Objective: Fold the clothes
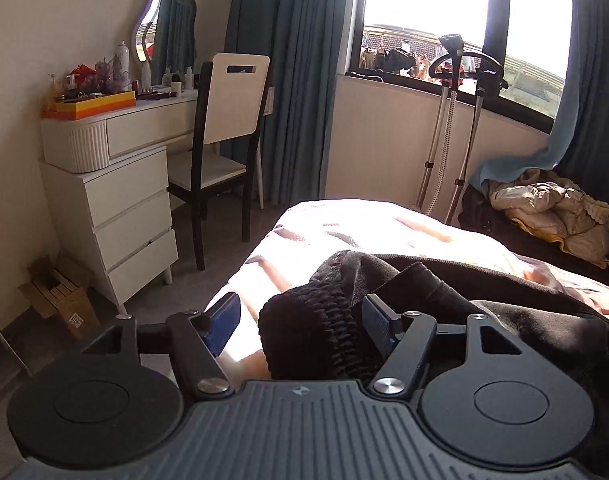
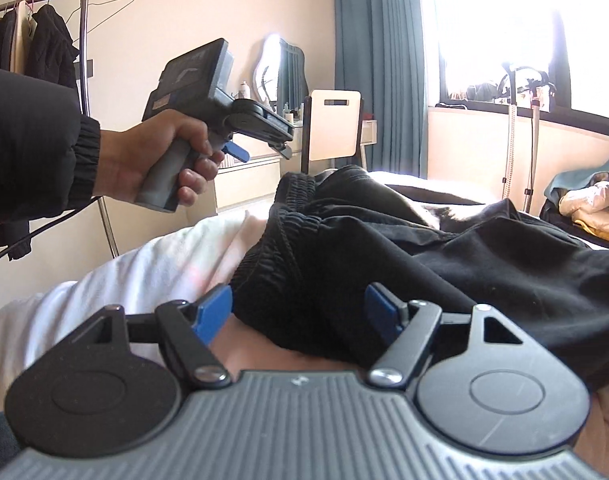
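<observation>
- black pants bunched on the bed, waistband between both wide jaws
- white dresser, chair beyond
- pant legs cut off

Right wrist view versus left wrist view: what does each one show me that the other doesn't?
Only the right wrist view shows the left gripper from outside, held in the left hand above the bed, plus a metal clothes rack.

Only the left wrist view shows the white drawer unit and a cardboard box.

Both show the black elastic-waisted garment on the bed, each gripper's open jaws around its bunched edge, and the white-backed chair.
</observation>
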Available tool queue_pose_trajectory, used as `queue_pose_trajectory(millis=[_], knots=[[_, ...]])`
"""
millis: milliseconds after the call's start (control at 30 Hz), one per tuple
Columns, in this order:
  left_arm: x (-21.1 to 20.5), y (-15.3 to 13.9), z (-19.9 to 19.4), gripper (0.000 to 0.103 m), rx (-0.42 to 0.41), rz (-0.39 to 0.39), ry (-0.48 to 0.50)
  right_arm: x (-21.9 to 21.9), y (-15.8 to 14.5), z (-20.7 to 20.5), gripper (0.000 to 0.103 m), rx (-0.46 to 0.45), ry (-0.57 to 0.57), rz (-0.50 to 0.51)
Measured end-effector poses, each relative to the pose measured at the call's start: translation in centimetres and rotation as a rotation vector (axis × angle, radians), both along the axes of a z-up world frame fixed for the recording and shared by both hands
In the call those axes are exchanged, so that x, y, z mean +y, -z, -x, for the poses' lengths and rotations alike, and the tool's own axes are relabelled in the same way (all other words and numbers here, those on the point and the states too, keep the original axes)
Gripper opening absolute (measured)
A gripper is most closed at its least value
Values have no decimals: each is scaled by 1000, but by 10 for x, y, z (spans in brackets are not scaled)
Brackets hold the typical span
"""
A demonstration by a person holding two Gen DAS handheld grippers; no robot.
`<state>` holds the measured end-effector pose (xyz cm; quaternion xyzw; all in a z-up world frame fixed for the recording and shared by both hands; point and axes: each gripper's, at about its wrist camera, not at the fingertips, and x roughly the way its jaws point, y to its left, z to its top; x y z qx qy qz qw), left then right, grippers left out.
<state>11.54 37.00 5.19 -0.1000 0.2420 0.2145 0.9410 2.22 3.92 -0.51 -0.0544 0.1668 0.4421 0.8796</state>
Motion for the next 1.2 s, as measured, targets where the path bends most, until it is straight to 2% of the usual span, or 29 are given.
queue_pose_trajectory(millis=[133,333,467,533,600,700,867,1000,1100,1200], knots=[[-60,-14,39,76,-66,-30,117,-53,-5,27,75,16,106,19],[-159,-7,63,76,-114,-9,339,-127,9,58,75,-20,254,100],[-220,0,61,76,-126,4,431,-175,19,54,75,-14,380,38],[-250,6,52,76,-104,-5,456,-195,19,47,75,28,451,-36],[-278,15,43,76,-83,-28,491,-211,18,44,75,32,502,-82],[-311,30,27,76,-43,-86,546,-224,18,32,75,18,583,-57],[-361,55,-9,75,6,-137,626,-251,22,5,75,72,687,-54],[-399,72,-38,74,18,-240,688,-281,25,-14,77,153,761,-137],[-426,76,-61,74,-1,-283,730,-299,29,-21,78,195,801,-186],[-450,86,-85,74,5,-358,716,-311,33,-29,78,231,825,-217]])
